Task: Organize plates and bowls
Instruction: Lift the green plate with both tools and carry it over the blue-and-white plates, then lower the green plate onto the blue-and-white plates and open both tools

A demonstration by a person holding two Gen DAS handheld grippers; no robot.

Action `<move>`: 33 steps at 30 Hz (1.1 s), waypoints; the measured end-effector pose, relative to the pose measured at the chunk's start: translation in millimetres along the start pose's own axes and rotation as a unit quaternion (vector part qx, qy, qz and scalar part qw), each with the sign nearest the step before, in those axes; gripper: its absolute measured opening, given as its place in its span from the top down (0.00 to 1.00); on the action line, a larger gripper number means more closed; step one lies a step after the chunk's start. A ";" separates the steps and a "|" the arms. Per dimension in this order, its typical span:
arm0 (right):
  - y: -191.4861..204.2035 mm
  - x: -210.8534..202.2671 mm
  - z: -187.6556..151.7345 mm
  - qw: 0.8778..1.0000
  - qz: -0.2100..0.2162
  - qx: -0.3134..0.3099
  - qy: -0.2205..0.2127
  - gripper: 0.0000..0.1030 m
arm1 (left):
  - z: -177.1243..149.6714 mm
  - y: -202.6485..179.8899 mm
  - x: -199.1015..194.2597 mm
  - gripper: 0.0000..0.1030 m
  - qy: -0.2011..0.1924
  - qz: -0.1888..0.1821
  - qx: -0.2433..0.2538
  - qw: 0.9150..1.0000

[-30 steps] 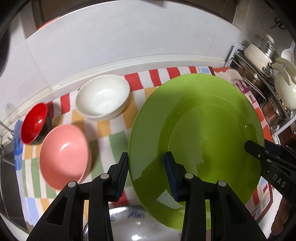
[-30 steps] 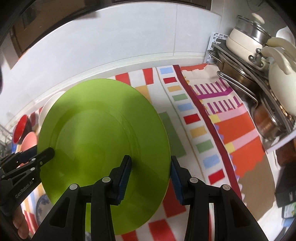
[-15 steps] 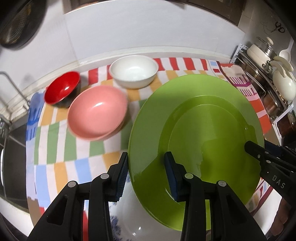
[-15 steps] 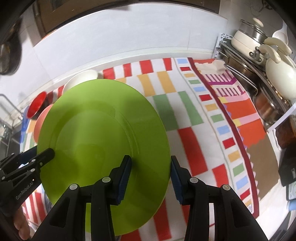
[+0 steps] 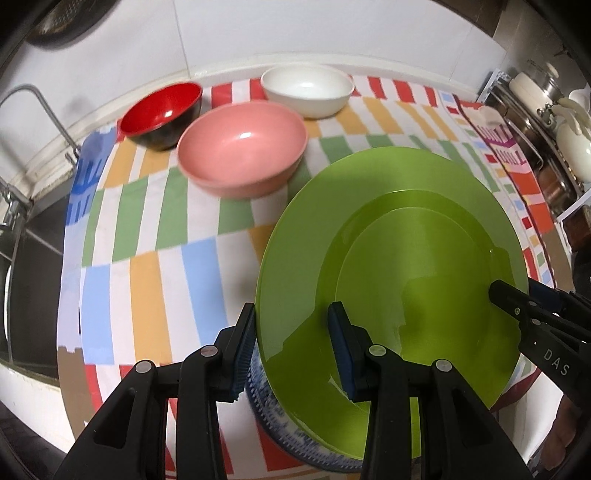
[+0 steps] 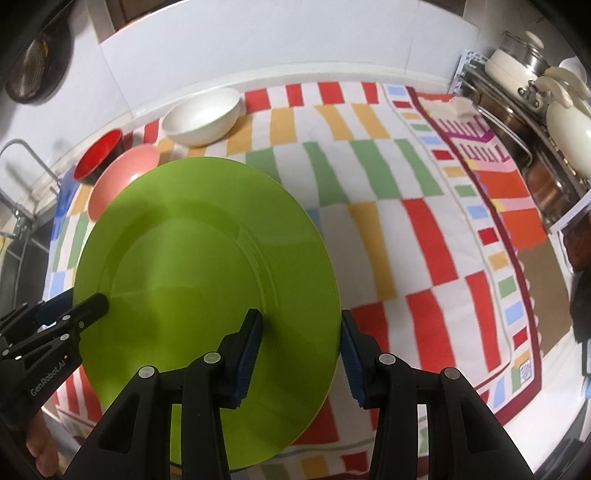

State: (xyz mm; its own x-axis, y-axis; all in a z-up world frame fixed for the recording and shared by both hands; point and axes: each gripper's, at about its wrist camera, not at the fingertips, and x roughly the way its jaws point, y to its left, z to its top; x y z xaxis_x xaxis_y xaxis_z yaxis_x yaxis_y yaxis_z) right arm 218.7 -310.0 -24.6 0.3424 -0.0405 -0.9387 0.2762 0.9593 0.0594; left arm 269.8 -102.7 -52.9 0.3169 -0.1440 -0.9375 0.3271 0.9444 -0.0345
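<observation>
Both grippers hold one large green plate (image 5: 406,258), lifted above the striped cloth. My left gripper (image 5: 291,343) is shut on its left rim. My right gripper (image 6: 301,349) is shut on its right rim; the plate also shows in the right wrist view (image 6: 203,266). A blue-patterned white plate (image 5: 280,424) lies under it, mostly hidden. A pink bowl (image 5: 242,144), a red-and-black bowl (image 5: 162,114) and a white bowl (image 5: 308,88) stand at the back of the cloth.
A striped cloth (image 6: 388,192) covers the counter. A sink and tap (image 5: 22,155) lie to the left. A rack with pots and a cream kettle (image 6: 546,110) stands on the right. A tiled wall (image 5: 295,29) runs behind.
Both grippers have lifted the green plate up and back toward the front edge; the bowls now look farther away and more cloth shows. Both grips are unchanged.
</observation>
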 end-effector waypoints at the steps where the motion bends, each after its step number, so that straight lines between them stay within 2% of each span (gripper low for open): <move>1: 2.5 1.2 -3.1 1.000 0.000 -0.001 0.003 0.59 | -3.0 2.4 1.7 0.62 0.005 0.000 -0.001 1.000; 16: 25.4 26.1 -31.5 0.999 0.000 -0.008 0.052 0.59 | -30.3 18.7 20.7 0.62 0.052 0.006 -0.008 0.999; 33: 32.5 40.9 -35.9 0.997 -0.009 -0.020 0.074 0.58 | -37.5 23.3 36.7 0.62 0.083 -0.002 -0.020 0.996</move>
State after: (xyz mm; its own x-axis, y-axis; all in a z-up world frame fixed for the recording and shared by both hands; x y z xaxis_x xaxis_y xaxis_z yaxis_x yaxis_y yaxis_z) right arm 209.4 -270.5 -73.3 0.2008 -0.0196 -0.9794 0.2441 0.9693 0.0306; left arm 255.7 -74.9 -101.1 0.1623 -0.0999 -0.9817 0.2911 0.9554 -0.0491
